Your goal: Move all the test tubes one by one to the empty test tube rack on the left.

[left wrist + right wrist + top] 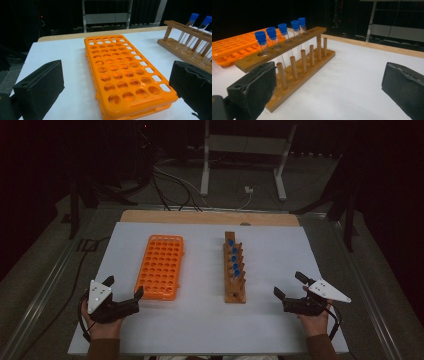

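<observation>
My left gripper [124, 289] and right gripper [289, 284] sit low at the near edge, black padded jaws spread wide on nothing. Just beyond the left lies the glossy orange plastic rack [161, 266], a grid of round holes; beyond the right stands the wooden rack [235, 270] holding blue-capped clear tubes [234, 258].

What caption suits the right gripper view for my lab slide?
Open right hand-held gripper facing a wooden rack holding five blue-capped tubes.

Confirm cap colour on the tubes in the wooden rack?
Blue caps on all the tubes in the wooden rack; clearest in the right gripper view.
</observation>
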Demonstrator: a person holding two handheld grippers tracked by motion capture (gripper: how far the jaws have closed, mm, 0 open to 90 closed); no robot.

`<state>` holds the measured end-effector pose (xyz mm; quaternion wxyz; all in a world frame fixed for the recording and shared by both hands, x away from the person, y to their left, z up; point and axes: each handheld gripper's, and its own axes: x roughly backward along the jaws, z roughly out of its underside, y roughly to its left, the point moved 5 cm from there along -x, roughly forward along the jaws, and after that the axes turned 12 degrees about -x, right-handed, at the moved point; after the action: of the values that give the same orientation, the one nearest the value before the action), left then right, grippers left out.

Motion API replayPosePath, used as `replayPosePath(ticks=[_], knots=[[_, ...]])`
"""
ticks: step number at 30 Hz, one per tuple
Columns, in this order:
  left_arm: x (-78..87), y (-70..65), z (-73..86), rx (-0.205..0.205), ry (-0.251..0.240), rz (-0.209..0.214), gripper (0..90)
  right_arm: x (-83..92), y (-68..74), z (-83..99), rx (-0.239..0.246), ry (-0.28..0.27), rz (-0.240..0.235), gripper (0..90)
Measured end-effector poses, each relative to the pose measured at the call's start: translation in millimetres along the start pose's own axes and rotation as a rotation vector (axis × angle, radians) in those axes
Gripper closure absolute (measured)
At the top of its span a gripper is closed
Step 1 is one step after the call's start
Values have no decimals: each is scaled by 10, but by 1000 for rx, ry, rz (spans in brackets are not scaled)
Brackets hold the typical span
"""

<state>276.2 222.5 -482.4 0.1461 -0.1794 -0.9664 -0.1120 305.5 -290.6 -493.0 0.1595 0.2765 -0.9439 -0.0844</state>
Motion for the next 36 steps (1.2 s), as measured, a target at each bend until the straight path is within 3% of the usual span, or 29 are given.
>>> replayPosePath(ticks=[12, 19, 26, 28, 36], knots=[[46, 14, -15, 22, -25, -28, 6, -7, 72, -5, 8, 4, -6, 0], [86, 29, -49, 20, -52, -79, 6, -63, 227, -10, 2, 21, -48, 1], [76, 25, -42, 26, -48, -75, 6, -122, 354, -34, -2, 33, -46, 70], [78, 21, -42, 24, -47, -77, 6, -182, 433, -22, -3, 60, -70, 73], [72, 31, -22, 35, -40, -83, 6, -351, 611, -109, 19, 85, -132, 127]])
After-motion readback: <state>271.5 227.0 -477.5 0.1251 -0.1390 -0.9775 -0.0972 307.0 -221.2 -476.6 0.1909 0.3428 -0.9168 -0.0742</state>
